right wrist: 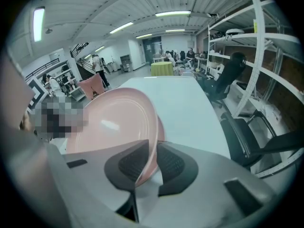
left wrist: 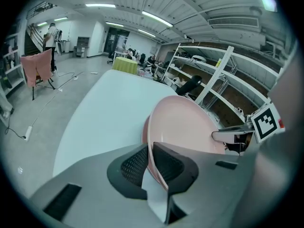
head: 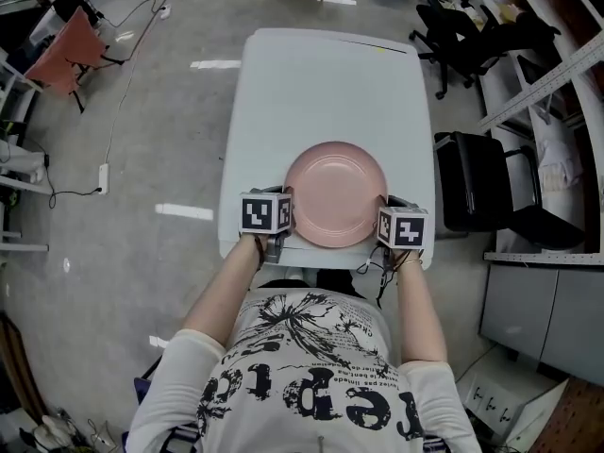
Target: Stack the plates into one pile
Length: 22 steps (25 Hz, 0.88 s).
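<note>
Left tongs (head: 284, 223) and right tongs (head: 383, 219) pinched the pink plate (head: 335, 192) at nine and three o'clock; uneven lowering risked slipping.

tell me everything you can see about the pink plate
The pink plate is round, shallow and glossy, ceramic or plastic, with a raised rim and an empty well. It is held roughly level over the near end of the white table. The left hand-held gripper is shut on its left rim and the right hand-held gripper on its right rim. A darker pink edge shows beneath it; whether that is its foot or another plate, and whether it rests on the table, I cannot tell.
</note>
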{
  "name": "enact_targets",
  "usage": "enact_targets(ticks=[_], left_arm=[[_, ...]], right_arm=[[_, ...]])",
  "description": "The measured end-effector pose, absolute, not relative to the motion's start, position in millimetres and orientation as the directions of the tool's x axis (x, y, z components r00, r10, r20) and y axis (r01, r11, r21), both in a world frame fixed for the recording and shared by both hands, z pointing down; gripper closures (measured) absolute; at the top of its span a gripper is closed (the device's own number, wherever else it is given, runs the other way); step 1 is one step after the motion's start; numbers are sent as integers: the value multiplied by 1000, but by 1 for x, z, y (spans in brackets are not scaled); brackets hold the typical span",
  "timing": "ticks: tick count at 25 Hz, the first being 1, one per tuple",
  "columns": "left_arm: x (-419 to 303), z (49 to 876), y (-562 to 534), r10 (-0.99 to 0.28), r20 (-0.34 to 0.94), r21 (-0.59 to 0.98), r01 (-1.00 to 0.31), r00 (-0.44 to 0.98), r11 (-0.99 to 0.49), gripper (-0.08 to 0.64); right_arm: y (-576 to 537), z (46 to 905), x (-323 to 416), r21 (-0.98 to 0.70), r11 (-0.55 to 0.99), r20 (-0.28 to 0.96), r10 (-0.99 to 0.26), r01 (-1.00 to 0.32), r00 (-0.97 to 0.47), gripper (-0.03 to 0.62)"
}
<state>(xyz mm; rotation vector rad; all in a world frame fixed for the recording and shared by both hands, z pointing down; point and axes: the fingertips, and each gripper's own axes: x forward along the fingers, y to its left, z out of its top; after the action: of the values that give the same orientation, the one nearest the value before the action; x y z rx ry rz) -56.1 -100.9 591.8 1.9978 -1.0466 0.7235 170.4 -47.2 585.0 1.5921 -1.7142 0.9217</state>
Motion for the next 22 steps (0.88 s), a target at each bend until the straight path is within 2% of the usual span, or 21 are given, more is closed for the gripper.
enact_targets(ticks=[18,22], left_arm=[[-44,614,-106,-415,798,256,-869,437,-424,505],[-43,616,-110,-425,803,218,-870,418,-443,495]], right_arm=[[-53,615,185,5,44,852,-523,-999,-19,512],[-56,620,189,40,43,851,-525,-998,12,528]])
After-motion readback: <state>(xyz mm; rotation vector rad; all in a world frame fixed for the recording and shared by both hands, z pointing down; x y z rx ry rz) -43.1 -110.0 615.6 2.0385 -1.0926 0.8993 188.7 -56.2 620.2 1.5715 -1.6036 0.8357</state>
